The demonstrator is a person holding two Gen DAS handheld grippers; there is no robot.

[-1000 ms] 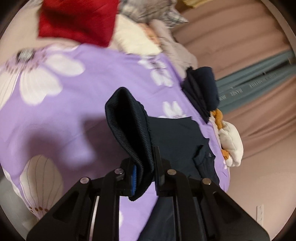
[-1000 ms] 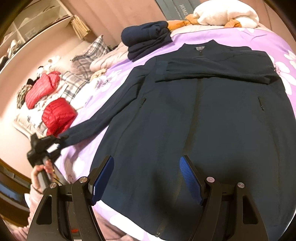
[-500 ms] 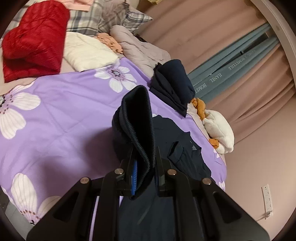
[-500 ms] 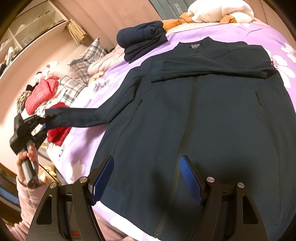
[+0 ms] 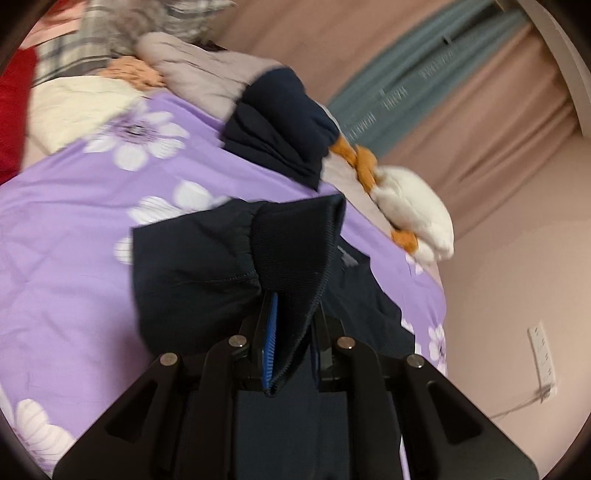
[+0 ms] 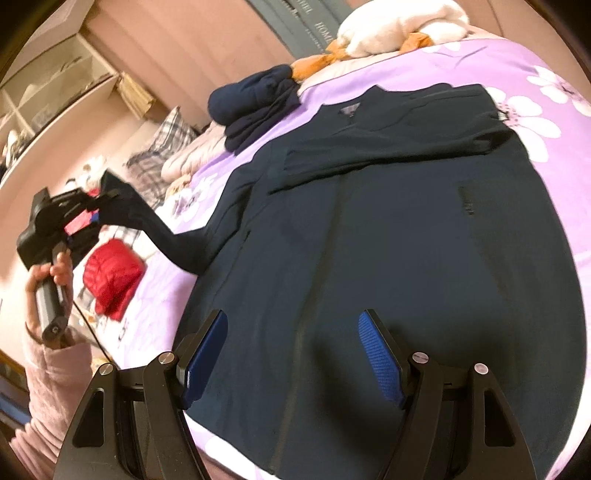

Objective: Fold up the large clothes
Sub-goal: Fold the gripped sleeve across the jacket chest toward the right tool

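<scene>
A large navy jacket [image 6: 388, 240] lies flat on the purple flowered bedspread [image 6: 535, 92], collar far, one sleeve folded across its chest. My left gripper [image 5: 291, 332] is shut on the ribbed cuff [image 5: 295, 251] of the other sleeve and holds it lifted above the bed. In the right wrist view that gripper [image 6: 92, 210] is up at the left with the sleeve [image 6: 173, 240] hanging from it. My right gripper [image 6: 291, 354] is open and empty above the jacket's hem.
A folded navy garment [image 6: 255, 103] and a white and orange bundle [image 6: 391, 26] lie at the head of the bed. A red padded jacket [image 6: 110, 273], plaid pillows [image 6: 162, 147] and pale clothes [image 5: 207, 70] sit at the left. Curtains and a wall socket [image 5: 543, 354] lie beyond.
My left gripper has lifted the sleeve cuff higher and carried it in toward the jacket's body. My right gripper has stayed open over the hem.
</scene>
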